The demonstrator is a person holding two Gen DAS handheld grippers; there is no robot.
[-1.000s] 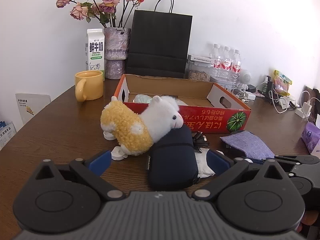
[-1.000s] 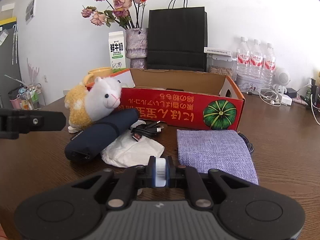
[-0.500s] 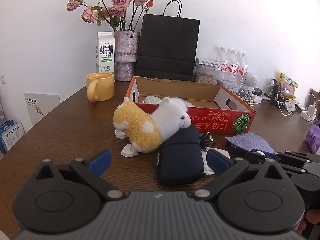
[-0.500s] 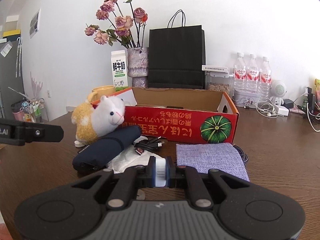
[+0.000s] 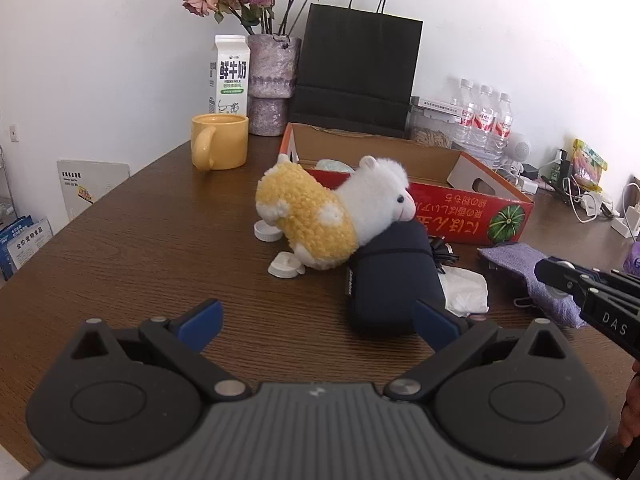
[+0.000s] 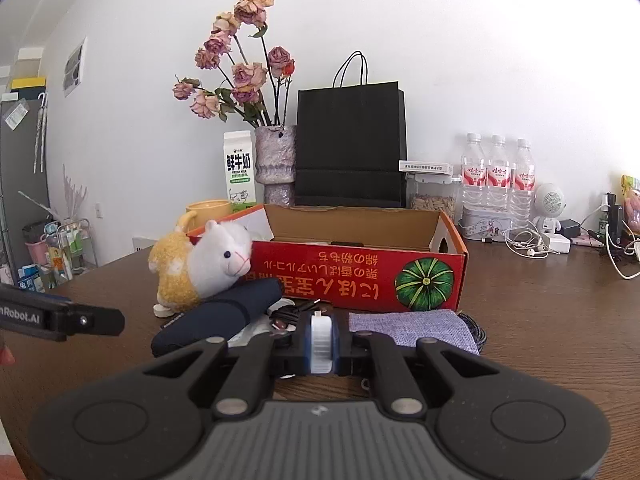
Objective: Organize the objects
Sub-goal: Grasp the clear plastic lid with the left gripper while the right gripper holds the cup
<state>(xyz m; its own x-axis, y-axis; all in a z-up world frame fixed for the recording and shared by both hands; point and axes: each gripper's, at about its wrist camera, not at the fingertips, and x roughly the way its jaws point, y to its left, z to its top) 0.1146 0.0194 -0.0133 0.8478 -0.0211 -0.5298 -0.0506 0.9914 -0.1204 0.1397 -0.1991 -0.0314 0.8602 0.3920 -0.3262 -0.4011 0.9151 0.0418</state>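
Note:
A yellow and white plush alpaca [image 5: 320, 220] [image 6: 200, 268] leans on a navy pouch [image 5: 392, 276] [image 6: 224, 316] in front of the open red cardboard box [image 5: 472, 212] [image 6: 360, 276]. Beside the pouch lie crumpled white paper [image 5: 464, 288], a black cable [image 5: 442, 250] and a purple cloth bag [image 5: 516, 256] [image 6: 412, 326]. Two white caps [image 5: 267, 232] sit by the alpaca. My left gripper [image 5: 316, 314] is open and empty, short of the pouch. My right gripper [image 6: 321, 332] [image 5: 560, 276] is shut on a small white ridged cap [image 6: 321, 344] above the purple bag's near side.
A yellow mug [image 5: 220, 146], milk carton [image 5: 229, 76], vase of dried roses [image 5: 272, 84] and black paper bag [image 5: 356, 72] stand behind the box. Water bottles [image 5: 484, 116], chargers and cords crowd the far right. The brown table's rounded edge [image 5: 80, 216] runs along the left.
Both grippers have drawn back from the objects; the right wrist view has tipped upward, showing more wall. The right gripper stays shut on the white cap. Nothing on the table has shifted.

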